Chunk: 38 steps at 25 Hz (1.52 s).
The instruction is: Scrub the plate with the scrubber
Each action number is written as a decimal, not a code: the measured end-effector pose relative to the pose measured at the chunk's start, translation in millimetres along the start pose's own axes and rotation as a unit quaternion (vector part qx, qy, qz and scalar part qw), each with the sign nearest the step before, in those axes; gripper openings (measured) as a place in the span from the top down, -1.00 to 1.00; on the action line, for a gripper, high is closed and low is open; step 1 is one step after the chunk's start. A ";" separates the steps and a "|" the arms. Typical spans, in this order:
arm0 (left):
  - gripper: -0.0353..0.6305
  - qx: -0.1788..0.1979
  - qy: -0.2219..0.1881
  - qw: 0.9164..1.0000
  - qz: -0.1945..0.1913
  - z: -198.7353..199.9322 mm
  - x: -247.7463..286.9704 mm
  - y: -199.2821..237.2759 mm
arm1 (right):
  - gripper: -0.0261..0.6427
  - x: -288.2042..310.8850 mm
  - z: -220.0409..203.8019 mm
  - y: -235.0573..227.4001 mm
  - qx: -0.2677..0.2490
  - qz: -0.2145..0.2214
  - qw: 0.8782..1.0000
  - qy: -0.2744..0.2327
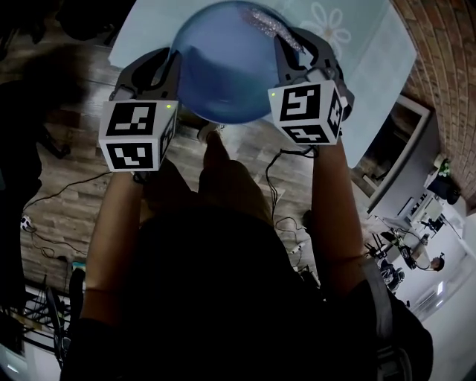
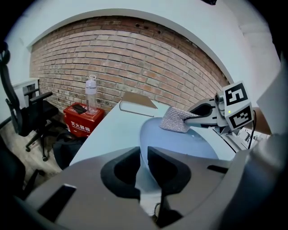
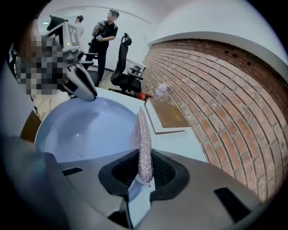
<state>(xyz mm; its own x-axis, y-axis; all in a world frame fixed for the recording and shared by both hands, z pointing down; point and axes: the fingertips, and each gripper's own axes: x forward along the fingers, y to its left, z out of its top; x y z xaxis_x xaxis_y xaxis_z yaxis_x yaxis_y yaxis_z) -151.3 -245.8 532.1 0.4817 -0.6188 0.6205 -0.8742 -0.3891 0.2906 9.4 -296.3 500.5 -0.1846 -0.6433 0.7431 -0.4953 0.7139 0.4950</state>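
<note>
A blue plate (image 1: 223, 67) is held tilted over the pale table, its hollow side facing my right gripper. My left gripper (image 1: 172, 63) is shut on the plate's near-left rim; in the left gripper view the rim (image 2: 143, 157) runs between the two dark pads. My right gripper (image 1: 288, 43) is shut on a silver mesh scrubber (image 1: 266, 22), which lies against the plate's upper right edge. In the right gripper view the scrubber (image 3: 144, 139) stands edge-on between the jaws, in front of the plate (image 3: 85, 130). The left gripper view shows the scrubber (image 2: 177, 119) resting on the plate (image 2: 184, 146).
A light blue table (image 2: 110, 130) runs toward a brick wall (image 2: 148, 67). On its far end lies a flat brown board (image 2: 137, 104). A water bottle (image 2: 91, 94) stands on a red box (image 2: 80, 120) beside an office chair (image 2: 27, 121). Two people (image 3: 104, 38) stand far off.
</note>
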 end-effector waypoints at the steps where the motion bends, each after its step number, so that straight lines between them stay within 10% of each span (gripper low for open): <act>1: 0.71 0.002 0.000 1.000 -0.001 0.3 0.3 -1.2 | 0.67 -3.1 -3.8 1.5 0.001 0.003 1.000 0.002; 22: 0.70 0.007 -0.005 1.000 -0.011 -3.0 0.0 -8.7 | 0.67 -69.3 -36.7 79.3 0.061 0.106 0.992 0.038; 33: 0.70 0.006 -0.012 1.000 -0.025 -1.7 -1.3 -8.5 | 0.67 -91.5 -9.4 142.2 -0.013 0.243 0.970 0.013; 38: 0.70 0.008 -0.011 0.999 -0.031 -2.3 -1.9 -8.2 | 0.67 -76.0 17.7 148.4 0.006 0.230 0.973 -0.016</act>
<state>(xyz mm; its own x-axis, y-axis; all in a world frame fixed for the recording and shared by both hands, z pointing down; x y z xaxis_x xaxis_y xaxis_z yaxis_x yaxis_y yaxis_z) -145.1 -239.9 530.2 0.5360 -0.6085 0.5852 -0.8418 -0.4376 0.3160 -65.1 -146.5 509.5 -0.4146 -0.2645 0.8707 -0.3641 0.9251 0.1077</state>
